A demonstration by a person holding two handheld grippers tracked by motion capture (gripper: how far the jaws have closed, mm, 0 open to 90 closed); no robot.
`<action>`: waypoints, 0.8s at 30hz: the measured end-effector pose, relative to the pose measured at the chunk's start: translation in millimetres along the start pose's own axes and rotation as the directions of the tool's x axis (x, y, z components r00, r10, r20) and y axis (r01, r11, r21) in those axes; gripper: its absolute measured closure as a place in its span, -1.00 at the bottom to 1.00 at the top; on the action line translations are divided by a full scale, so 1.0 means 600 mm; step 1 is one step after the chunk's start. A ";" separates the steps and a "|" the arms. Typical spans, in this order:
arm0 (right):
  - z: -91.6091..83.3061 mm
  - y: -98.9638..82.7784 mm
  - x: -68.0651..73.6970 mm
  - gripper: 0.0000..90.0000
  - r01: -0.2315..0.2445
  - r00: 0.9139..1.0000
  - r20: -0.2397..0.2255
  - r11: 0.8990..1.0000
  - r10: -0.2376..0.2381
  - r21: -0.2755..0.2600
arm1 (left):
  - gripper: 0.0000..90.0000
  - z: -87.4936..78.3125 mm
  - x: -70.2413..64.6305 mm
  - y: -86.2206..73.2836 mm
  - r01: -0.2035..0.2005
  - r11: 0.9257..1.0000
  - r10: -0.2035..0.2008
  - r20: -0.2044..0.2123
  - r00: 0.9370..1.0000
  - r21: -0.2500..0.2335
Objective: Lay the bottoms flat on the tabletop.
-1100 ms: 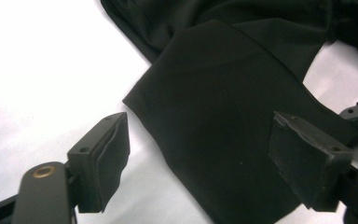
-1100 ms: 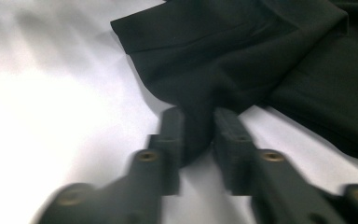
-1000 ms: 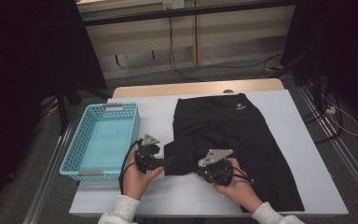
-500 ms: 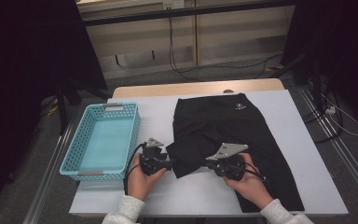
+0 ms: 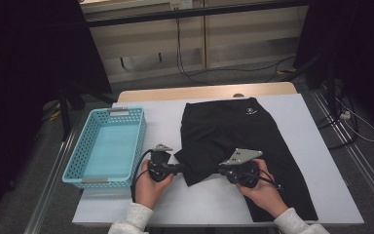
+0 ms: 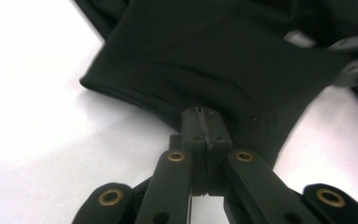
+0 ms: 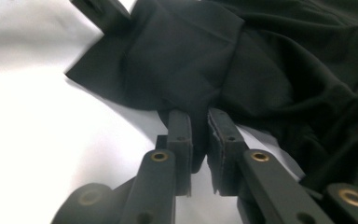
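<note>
White tabletop (image 5: 214,209) under us, with black shorts (image 5: 233,131) spread across its middle and right and a blue basket (image 5: 108,146) sitting off to the left. Our left claw (image 5: 179,168) has just pressed together, pinching the shorts' folded left edge. Our right claw (image 5: 221,170) has just been easing apart a little, cloth between its jaws; can't tell if it's gripping.

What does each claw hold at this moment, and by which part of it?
The left claw, just closed, pinches the black garment at the edge of its folded flap. The right claw has the same edge between its jaws, which have just been opening.
</note>
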State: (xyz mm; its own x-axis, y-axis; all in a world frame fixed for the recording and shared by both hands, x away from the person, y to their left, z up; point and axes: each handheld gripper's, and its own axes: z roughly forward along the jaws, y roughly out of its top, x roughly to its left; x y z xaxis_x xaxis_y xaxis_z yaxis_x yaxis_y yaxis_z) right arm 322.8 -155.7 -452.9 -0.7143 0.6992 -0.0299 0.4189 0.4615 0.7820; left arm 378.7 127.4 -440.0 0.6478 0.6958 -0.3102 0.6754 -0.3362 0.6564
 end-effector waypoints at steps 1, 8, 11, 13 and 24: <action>-0.001 -0.001 -0.002 0.65 -0.007 1.000 0.006 1.000 0.007 0.002 | 1.00 -0.007 0.001 0.003 0.008 1.000 -0.008 0.004 1.000 -0.013; 0.005 -0.001 0.005 0.31 -0.031 0.999 -0.030 0.999 0.031 0.012 | 1.00 -0.037 0.011 0.015 0.049 0.997 -0.049 0.008 0.999 -0.062; 0.014 0.001 0.017 0.15 -0.015 0.998 -0.066 1.000 0.016 0.014 | 1.00 -0.042 0.014 0.016 0.054 0.996 -0.054 -0.001 0.999 -0.073; 0.020 0.002 0.025 0.04 0.005 0.997 -0.075 1.000 -0.003 0.022 | 1.00 -0.044 0.017 0.016 0.054 0.995 -0.055 -0.009 0.998 -0.088; 0.032 -0.002 0.020 0.52 -0.014 0.999 -0.035 0.999 0.015 0.052 | 1.00 -0.034 0.023 0.013 0.043 0.993 -0.048 -0.045 0.998 -0.108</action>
State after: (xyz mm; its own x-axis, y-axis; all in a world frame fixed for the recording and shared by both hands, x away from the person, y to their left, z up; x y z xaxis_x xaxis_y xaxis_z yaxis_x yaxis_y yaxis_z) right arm 324.4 -137.3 -466.5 -0.7270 0.6867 0.0039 0.4573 0.4799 0.7487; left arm 385.9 147.6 -424.8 0.5977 0.7393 -0.3100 0.6607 -0.2351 0.7129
